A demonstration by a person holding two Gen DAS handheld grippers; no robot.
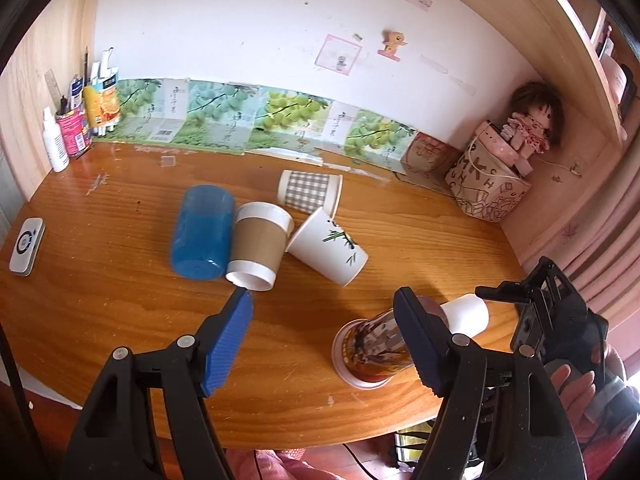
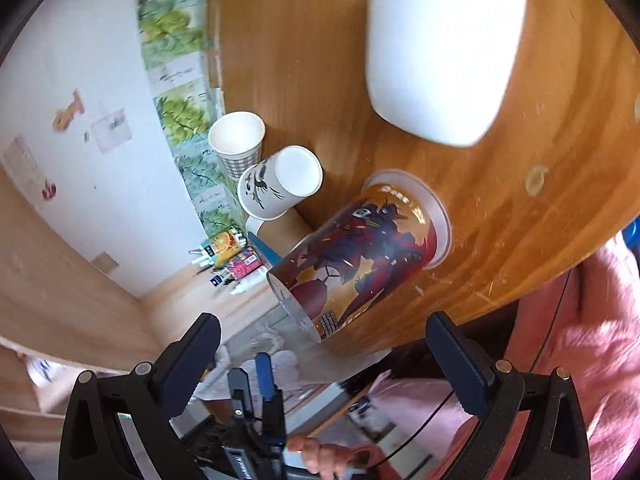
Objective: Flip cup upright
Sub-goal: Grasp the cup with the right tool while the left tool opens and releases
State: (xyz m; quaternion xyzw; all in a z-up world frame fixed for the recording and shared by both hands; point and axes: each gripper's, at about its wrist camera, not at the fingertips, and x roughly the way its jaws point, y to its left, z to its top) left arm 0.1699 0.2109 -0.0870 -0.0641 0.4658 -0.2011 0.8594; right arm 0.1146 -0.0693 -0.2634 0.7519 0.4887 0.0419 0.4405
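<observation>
Grippers: left gripper (image 1: 324, 336) held wide apart over the near edge of the bench (image 1: 120, 280), nothing between its blue pads; right gripper (image 2: 324, 356) likewise spread wide and holding nothing, seen from the left wrist view at the right edge in a hand (image 1: 576, 384).
Printed cup (image 1: 372, 350): nearest thing to both grippers, standing mouth-down on the bench by its front edge, red and orange picture on its wall; in the left wrist view the right-hand pad of the left gripper covers part of it.
White cup (image 1: 468, 314): lying on its side just behind the printed cup; whether the two touch cannot be told; blurred in the right wrist view (image 2: 440, 48).
Middle cluster: four cups on their sides, packed together.
Brown-sleeved cup (image 1: 260, 246): mouth toward the camera, pressed against the blue cup (image 1: 202, 232) on its left.
Bamboo-print cup (image 1: 328, 252): just right of the brown-sleeved one, base touching it.
Checked cup (image 1: 310, 192): behind the bamboo-print cup, against it.
Left edge: small white device (image 1: 26, 246) flat on the bench, well apart from the cups.
Far left corner: white bottle (image 1: 54, 144), pens and a carton (image 1: 102, 106) against the wall.
Far right corner: patterned box (image 1: 488, 188) with a doll (image 1: 532, 120) seated on it.
Back wall: row of grape-print cards (image 1: 248, 120) standing along the rear of the bench.
</observation>
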